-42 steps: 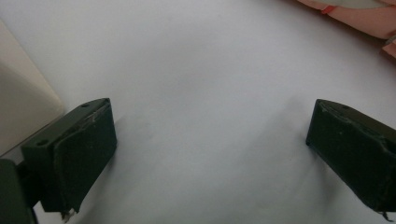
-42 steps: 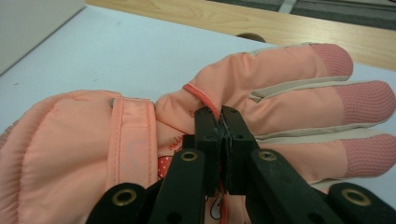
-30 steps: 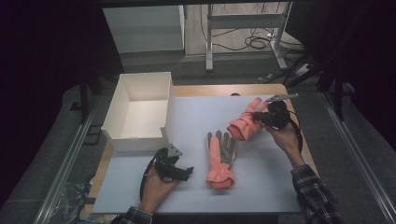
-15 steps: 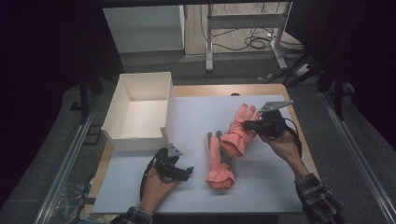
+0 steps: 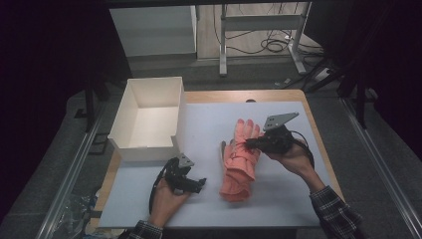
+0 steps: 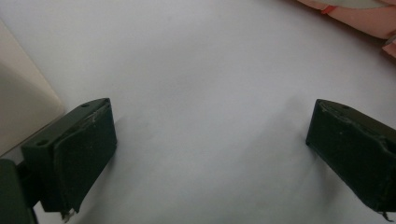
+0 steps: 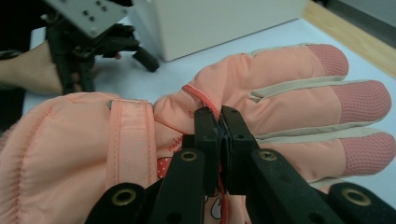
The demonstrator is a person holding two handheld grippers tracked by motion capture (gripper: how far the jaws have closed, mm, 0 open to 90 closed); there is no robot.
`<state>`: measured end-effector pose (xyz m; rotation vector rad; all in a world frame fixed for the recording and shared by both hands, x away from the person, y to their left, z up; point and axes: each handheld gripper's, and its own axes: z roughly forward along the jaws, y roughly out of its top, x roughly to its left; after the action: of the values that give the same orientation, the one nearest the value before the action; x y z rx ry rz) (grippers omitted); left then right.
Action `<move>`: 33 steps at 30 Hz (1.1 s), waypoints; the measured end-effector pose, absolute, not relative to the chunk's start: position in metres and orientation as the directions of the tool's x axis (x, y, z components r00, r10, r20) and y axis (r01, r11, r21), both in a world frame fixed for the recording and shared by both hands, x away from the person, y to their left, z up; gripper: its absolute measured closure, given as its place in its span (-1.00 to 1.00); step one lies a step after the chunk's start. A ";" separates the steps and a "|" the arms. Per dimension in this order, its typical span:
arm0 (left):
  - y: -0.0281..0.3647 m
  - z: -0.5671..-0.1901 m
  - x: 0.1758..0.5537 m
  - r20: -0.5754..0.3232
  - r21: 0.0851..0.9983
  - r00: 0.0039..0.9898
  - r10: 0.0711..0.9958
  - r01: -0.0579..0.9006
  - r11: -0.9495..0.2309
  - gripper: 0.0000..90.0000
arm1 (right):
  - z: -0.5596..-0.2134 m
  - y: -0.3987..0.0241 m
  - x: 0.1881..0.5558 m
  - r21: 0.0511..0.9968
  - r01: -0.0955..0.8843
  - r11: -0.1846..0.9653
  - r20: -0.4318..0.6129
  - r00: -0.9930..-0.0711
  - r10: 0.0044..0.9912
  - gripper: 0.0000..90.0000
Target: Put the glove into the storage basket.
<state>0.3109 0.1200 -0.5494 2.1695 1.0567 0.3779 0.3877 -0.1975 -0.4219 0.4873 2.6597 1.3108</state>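
Dark floor and cables lie beyond a wooden worktop [image 5: 291, 94] covered by a pale mat [image 5: 209, 129], with a white open box [image 5: 149, 117] at its left side. Near the middle of the mat lies a pink glove [image 5: 234, 181], its grey thumb poking out at the left. A second pink glove [image 5: 244, 149] sits on top of it, fingers pointing away from the person.

At the right of the high view, the right claw [image 5: 247, 143] is clamped on this upper glove. In the right gripper view its jaws are pressed together on a fold of fabric at the glove's back [image 7: 219, 119], just where the fingers begin, beside the wrist strap. The glove's dotted fingertips stretch to the right there, and the white box stands behind it.

Resting on the mat just in front of the box, the left claw [image 5: 199, 183] lies near the lower glove's cuff but apart from it. In the left gripper view its jaws stand wide apart over bare mat with nothing between them [image 6: 210, 140], a corner of pink fabric showing far off at the top right.
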 end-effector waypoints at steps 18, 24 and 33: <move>0.120 -0.549 0.311 -0.036 0.690 0.627 0.778 0.579 -0.434 -0.96 | -0.448 -0.161 0.388 0.717 0.124 0.686 0.034 -0.989 0.142 0.90; 0.120 -0.549 0.311 -0.036 0.690 0.627 0.778 0.579 -0.435 -0.96 | -0.456 -0.159 0.390 0.688 0.127 0.715 0.020 -0.987 0.156 0.80; 0.120 -0.549 0.311 -0.036 0.690 0.627 0.778 0.579 -0.435 -0.96 | -0.458 -0.162 0.389 0.700 0.141 0.701 0.008 -0.982 0.189 0.51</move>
<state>0.3109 0.1200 -0.5494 2.1696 1.0566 0.3782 0.3885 -0.1620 -0.4583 0.2754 2.8374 1.1592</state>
